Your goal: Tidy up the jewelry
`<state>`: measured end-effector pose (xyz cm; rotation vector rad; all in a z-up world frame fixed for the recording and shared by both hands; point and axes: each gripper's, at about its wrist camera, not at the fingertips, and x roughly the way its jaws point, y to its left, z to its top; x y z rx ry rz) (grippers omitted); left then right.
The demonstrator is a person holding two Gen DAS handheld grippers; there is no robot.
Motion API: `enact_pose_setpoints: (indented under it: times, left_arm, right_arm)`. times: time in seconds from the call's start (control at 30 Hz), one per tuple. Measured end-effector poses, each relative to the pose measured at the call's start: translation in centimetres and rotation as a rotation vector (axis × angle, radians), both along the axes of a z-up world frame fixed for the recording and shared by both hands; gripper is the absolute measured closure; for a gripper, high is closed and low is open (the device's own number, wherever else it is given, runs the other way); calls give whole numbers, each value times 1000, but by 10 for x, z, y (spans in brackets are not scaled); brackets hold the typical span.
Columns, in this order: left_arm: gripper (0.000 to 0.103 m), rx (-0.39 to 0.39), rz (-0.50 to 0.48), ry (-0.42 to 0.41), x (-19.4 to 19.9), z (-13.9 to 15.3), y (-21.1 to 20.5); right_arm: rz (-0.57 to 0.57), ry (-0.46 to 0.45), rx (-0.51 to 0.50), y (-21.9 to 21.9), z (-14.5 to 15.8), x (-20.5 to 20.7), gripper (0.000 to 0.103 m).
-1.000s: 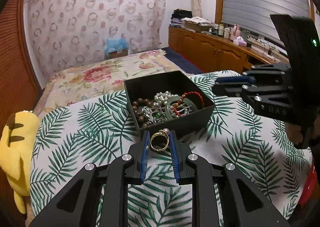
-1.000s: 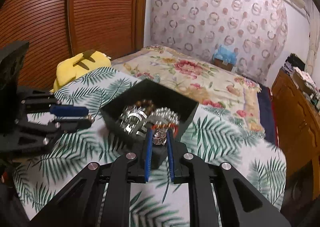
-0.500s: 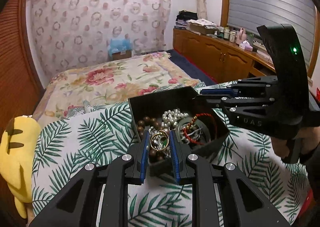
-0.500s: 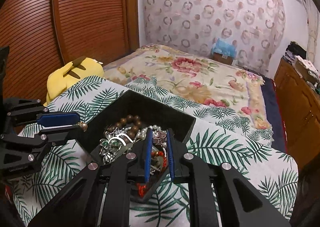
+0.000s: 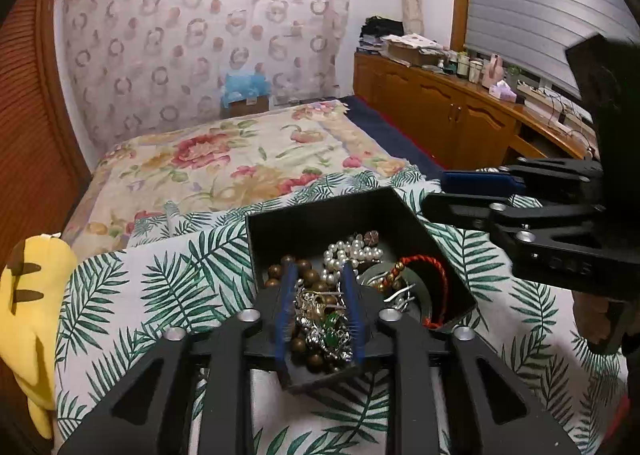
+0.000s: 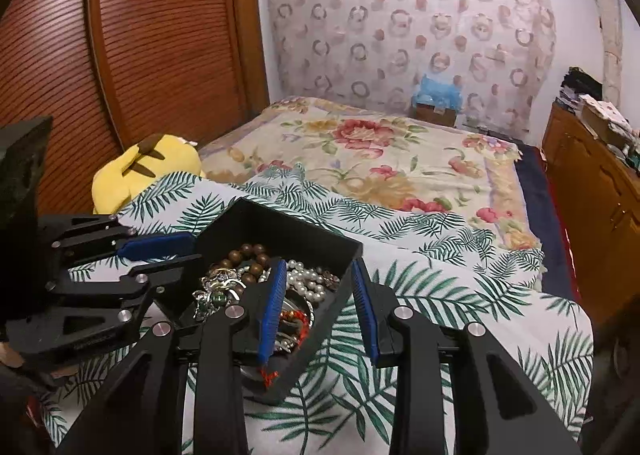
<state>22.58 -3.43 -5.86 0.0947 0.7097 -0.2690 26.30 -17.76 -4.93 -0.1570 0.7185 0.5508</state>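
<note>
black plastic box is sitting on the palm-leaf cloth, holding the jewelry in one tangled heap: brown beads, pearls, a red cord bracelet and a silver piece with a green stone.

the left claw is hanging over the box's near corner, pointing forward and slightly down, its blue pads standing apart with nothing clamped between them; only the heap is showing through the gap. judging from this, the step in hand is dropping pieces into the box, and this claw is looking empty and free to pull away.

the right claw is coming in from the other side, reaching level over the cloth. its jaws are spread wide and are straddling the box's right wall, one pad inside above the pearls, the other outside over the cloth. it is gripping nothing. in the left view it is showing as a black frame beside the box's far right corner.

no loose jewelry is showing on the cloth in either view, so the gathering is seeming near done. the next move is probably calling for lifting both claws straight up and clear, taking care that the right one is not snagging the wall or tipping the light box, and that no chain is catching on a pad.
</note>
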Motion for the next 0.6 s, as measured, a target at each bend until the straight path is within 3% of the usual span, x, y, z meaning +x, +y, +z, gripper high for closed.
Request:
enact_pose_setpoints:
  times: [0.1,0.2,0.27,0.3,0.4,0.6]
  left_arm:
    - [60,-8,4,-11,-5,2,-1]
    - [40,-3,14,-22,-11,3,-1]
    - [20,-6,20,-29,-15,5,0]
    - [18,-5,25,-34,-18,6,0]
    - [9,16,53,-50,-25,12,1]
    - [8,20,97,-56,-40,20,5]
  right_arm:
    - [-29,-2,-13,-8,0,-4,67]
    - [-57,-7,-10,-17,0,-11,67]
    - [-77,-12,-7,-22,-1,-14,67]
    - [-88,-15,-5,-25,0,-16,66]
    - [-126,-30,6,-31,0,-25,46]
    - [-196,-82,13,-36,5,-47,15]
